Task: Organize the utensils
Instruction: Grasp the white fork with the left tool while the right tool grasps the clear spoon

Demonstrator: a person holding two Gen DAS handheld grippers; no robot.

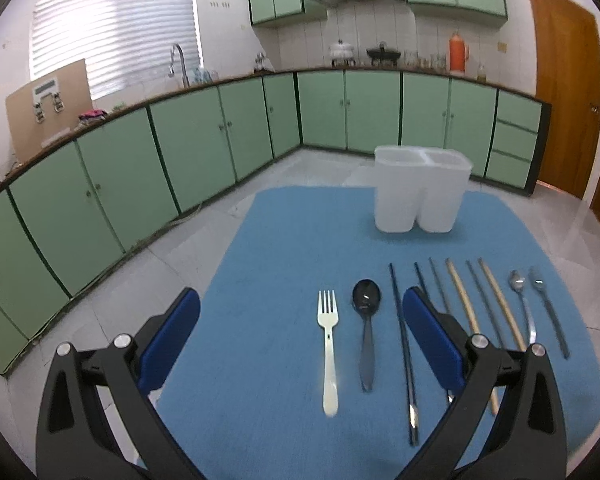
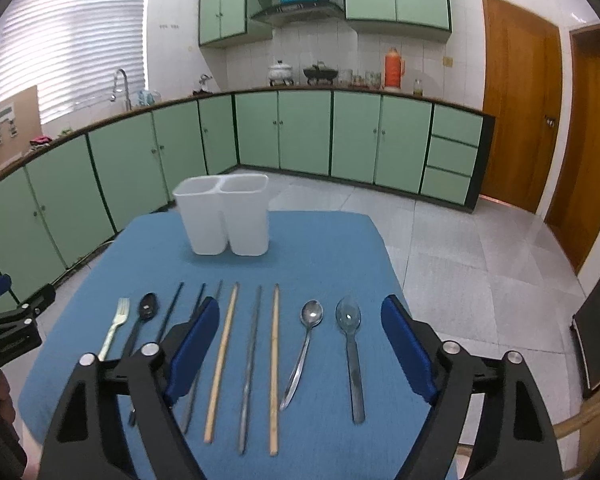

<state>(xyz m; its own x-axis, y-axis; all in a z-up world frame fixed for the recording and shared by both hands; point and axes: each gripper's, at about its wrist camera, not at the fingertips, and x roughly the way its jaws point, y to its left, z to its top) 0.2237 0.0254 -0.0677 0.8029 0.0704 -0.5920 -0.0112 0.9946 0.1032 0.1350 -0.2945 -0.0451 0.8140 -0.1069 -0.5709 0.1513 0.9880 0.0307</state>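
Utensils lie in one row on a blue mat (image 2: 320, 248) that covers the tabletop. Behind the row stands a white holder (image 2: 225, 216) with two cups joined side by side, both open at the top. It sits upright near the far edge of the mat, well apart from the row.

All the long things point the same way, from the near side toward the holder. Their heads are at the far end. From left to right come a white fork (image 1: 328, 344), a black spoon (image 1: 366, 322), dark chopsticks (image 1: 403, 352), a wooden chopstick (image 2: 221, 360), a gray chopstick (image 2: 249, 368), another wooden chopstick (image 2: 275, 364), a shiny metal spoon (image 2: 305, 344) and a clear spoon (image 2: 351, 352).

The left gripper (image 1: 300, 332) is wide open and holds nothing. The fork and the black spoon show between its blue pads (image 1: 168, 340). One pad hides part of a dark chopstick. The chopsticks on the right look blurry in the left wrist view.

The right gripper (image 2: 296, 340) is wide open too, and holds nothing. Its left pad covers parts of the dark chopsticks, so it is hard to count them.

The mat has bare room between the row and the holder. The clear spoon lies near the right edge of the mat.
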